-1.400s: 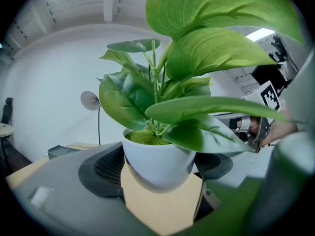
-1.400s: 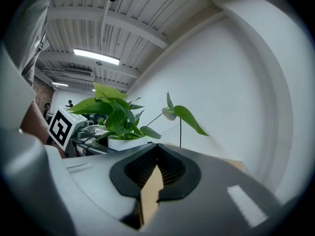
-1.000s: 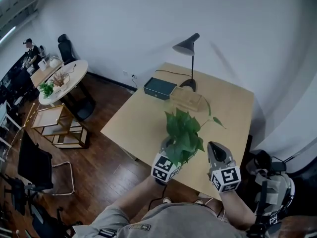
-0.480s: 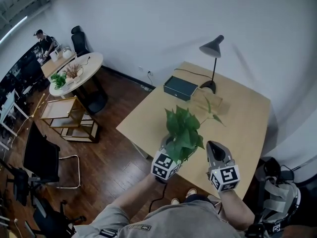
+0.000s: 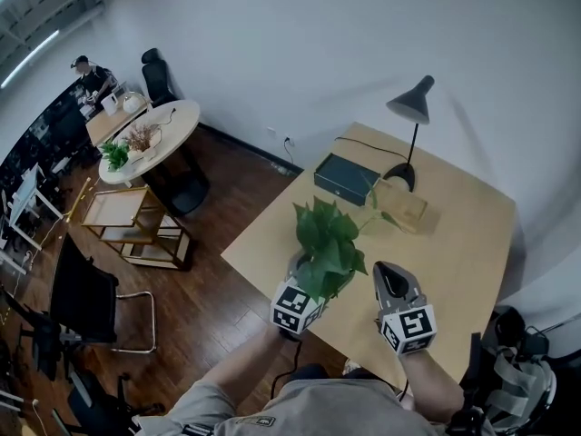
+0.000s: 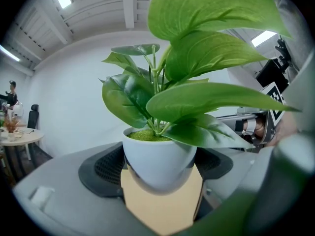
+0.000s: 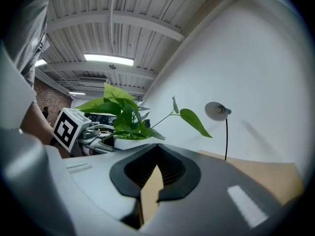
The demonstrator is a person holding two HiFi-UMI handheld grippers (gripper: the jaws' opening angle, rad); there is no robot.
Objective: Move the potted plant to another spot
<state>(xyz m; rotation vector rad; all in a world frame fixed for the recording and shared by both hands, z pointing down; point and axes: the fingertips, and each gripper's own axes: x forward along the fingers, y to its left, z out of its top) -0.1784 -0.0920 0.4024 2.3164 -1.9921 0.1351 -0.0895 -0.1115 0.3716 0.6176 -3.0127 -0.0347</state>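
Tongs on the left (image 5: 300,284) are clamped on the white pot of the potted plant (image 6: 158,159), by the near edge of the tabletop (image 5: 458,243). Right tongs (image 5: 391,282) are pressed together, holding nothing, just beside the plant.

Your left gripper (image 5: 301,289) and right gripper (image 5: 388,274) are grey with black ribbed pads (image 6: 103,166) — each carries a white cube of black square markers; your shirt (image 5: 309,413) is grey, short-sleeved.
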